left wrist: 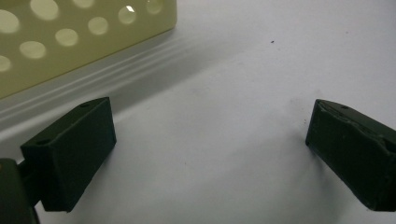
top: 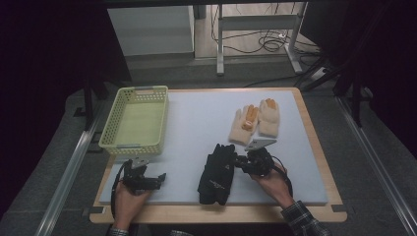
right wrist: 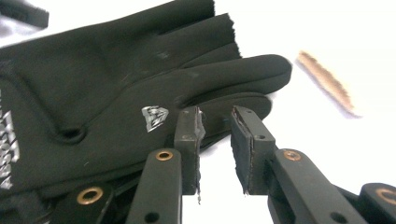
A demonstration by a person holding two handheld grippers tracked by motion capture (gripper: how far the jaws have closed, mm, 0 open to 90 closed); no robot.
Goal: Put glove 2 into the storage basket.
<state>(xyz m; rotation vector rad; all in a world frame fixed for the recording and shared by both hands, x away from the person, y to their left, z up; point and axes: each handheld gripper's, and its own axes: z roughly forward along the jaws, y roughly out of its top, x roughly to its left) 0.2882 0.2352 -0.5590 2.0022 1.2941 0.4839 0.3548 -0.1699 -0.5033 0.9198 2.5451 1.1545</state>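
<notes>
Currently, your left gripper point(top: 160, 178) rests on the white mat point(top: 196, 132) near its front left corner, just in front of the basket point(top: 134, 121). In the left gripper view its two jaws stand wide apart over bare mat, released, holding nothing, with the perforated basket wall point(left wrist: 70, 32) just beyond the left jaw. Count one basket: pale yellow-green plastic, rectangular, with rows of round holes in its walls.

Next to the right, locate the black gloves point(top: 217, 172), lying near the front centre of the mat with fingers pointing away from you. They are dark, smooth-surfaced, with white lettering at the cuff and a small silver emblem point(right wrist: 154, 116) on the back of the hand. They lie stacked, so an exact count cannot be read from the high view; at least one full glove is visible.

Your right gripper point(top: 241, 163) is at the right edge of these gloves. In the right gripper view point(right wrist: 215, 135) its jaws stand narrowly parted, one on each side of a glove fingertip point(right wrist: 243, 105); whether the pads already press it cannot be told.

Farther right and back, count two cream gloves point(top: 255, 120) with orange fingertips, lying side by side, touching, well clear of the basket.
</notes>
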